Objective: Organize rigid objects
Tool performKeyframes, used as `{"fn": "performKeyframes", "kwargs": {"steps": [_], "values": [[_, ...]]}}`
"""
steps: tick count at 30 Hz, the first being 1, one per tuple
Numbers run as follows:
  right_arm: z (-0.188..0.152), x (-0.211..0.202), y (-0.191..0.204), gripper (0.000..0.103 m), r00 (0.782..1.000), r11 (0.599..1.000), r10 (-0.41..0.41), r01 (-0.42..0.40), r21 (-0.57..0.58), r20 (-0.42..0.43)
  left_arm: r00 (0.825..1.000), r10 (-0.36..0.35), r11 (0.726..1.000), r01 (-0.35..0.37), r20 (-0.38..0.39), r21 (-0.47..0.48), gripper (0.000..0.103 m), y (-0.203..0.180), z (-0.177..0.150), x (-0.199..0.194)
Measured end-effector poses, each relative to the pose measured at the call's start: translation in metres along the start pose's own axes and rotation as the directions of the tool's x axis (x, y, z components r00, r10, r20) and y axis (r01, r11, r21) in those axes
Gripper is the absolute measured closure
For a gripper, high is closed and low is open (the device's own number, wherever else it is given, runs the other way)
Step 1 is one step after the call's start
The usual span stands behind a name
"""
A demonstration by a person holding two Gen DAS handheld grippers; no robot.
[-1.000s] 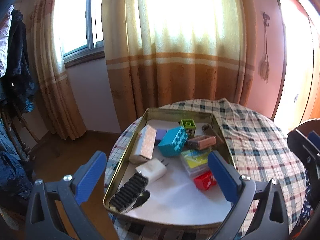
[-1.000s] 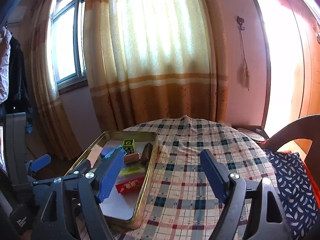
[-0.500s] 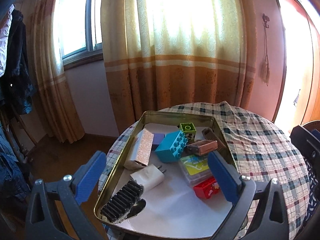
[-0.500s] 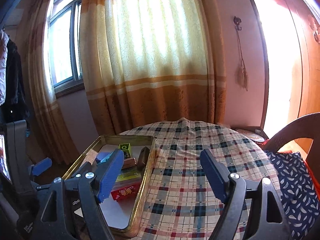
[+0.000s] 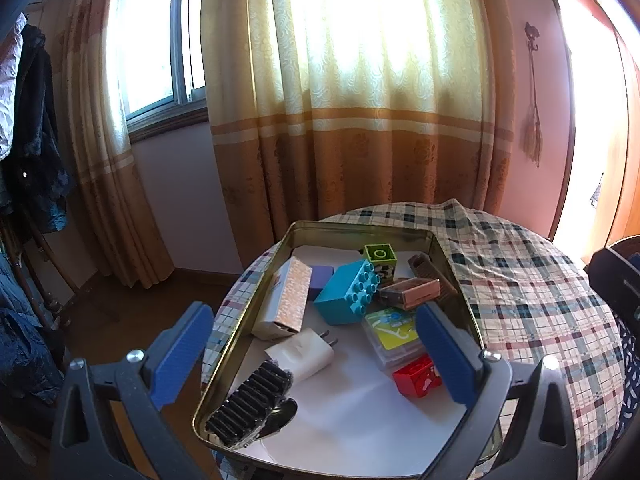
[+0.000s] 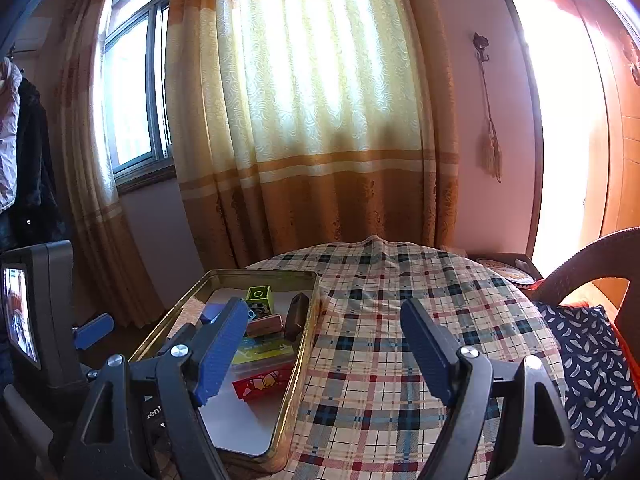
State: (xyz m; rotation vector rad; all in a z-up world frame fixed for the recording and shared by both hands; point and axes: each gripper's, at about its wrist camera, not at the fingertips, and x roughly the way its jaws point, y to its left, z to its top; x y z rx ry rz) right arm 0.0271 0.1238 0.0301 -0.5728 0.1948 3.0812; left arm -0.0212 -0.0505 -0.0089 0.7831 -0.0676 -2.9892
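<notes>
Both the left gripper [image 5: 316, 354] and right gripper [image 6: 326, 350] gape wide, holding nothing. Between the left jaws sits a shiny gold tin [image 5: 362, 228] holding a bumpy blue block [image 5: 347, 292].

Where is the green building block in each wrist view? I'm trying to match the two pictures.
Left wrist view: the green block stands at the far end of the gold tray, just right of the teal brick.
Right wrist view: the green block is left of centre, at the tray's far end.
Shared landmark: the red block nearer the cameras.
</notes>
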Motion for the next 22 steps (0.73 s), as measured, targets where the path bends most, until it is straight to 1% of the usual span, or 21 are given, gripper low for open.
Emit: {"fn": "performKeyframes", "kwargs": {"steps": [4,10,16,19,22], "values": [[0.0007,-0.0011,0.0013,0.022,1.000,1.000,0.006,-0.006,-0.002,-0.003,1.000,0.010,1.000,-0.010,0.001,-0.001,0.000,0.0013,0.0006,0.0005],[0.0010,-0.0039,0.0023,0.022,1.000,1.000,0.014,-0.014,0.004,-0.001,1.000,0.007,1.000,-0.007,-0.031,-0.007,0.000,0.0032,0.0004,0.0032],[0.0014,-0.0050,0.0019,0.022,1.000,1.000,0.023,-0.023,0.016,-0.008,1.000,0.011,1.000,-0.011,-0.029,-0.019,0.000,0.0057,0.0019,-0.0015],[0.0014,-0.0046,0.0019,0.022,1.000,1.000,0.020,-0.020,0.016,-0.016,1.000,0.023,1.000,-0.023,-0.015,0.004,0.000,0.0031,0.0029,-0.0046],[0.0012,-0.0025,-0.0001,0.022,1.000,1.000,0.008,-0.007,0.018,-0.027,0.999,0.012,1.000,-0.012,-0.035,-0.011,0.000,0.0044,0.0058,-0.0037]]}}
